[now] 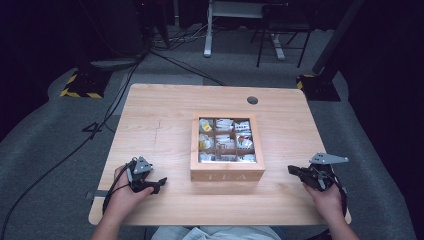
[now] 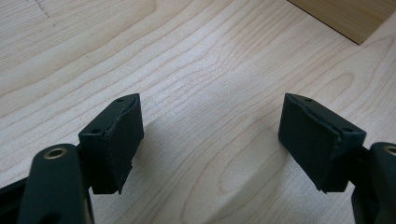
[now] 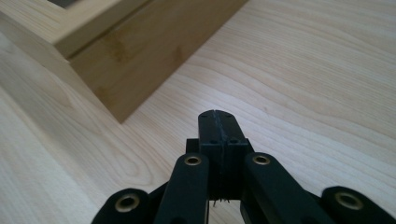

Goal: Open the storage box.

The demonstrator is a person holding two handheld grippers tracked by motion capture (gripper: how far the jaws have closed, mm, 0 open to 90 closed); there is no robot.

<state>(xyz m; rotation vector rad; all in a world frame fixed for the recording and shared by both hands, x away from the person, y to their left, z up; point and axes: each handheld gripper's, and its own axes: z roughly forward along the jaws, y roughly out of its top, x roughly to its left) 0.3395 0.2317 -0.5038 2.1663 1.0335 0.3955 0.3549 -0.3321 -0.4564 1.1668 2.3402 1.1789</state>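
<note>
1. Centrally on the light wooden bench (image 1: 165,120): a wooden tea box (image 1: 227,172), lid window showing nine compartments of tea packets (image 1: 226,141), faint "TEA" lettering on the front wall.
2. At about 8 o'clock from the box: left tongs (image 1: 159,183), held in the left hand (image 1: 125,192), low over the bench, pointing toward the box's front left corner, apart from it.
3. Left tongs released: in the left gripper view, jaws spread wide with bare wood grain between them, nothing gripped; box corner at 1 o'clock in that view.
4. At about 4 o'clock from the box: right tongs (image 1: 291,170), held in the right hand (image 1: 327,197), grey three-cornered plate (image 1: 328,159) on top, tips aimed toward the box's right side, near but not touching.
5. Right tongs clenched: in the right gripper view, jaws pressed together, nothing between them; box corner at 10 o'clock, just ahead.
6. Beyond the bench at 12 o'clock: grey floor (image 1: 60,135), cables (image 1: 120,85), chair legs (image 1: 280,47).
</note>
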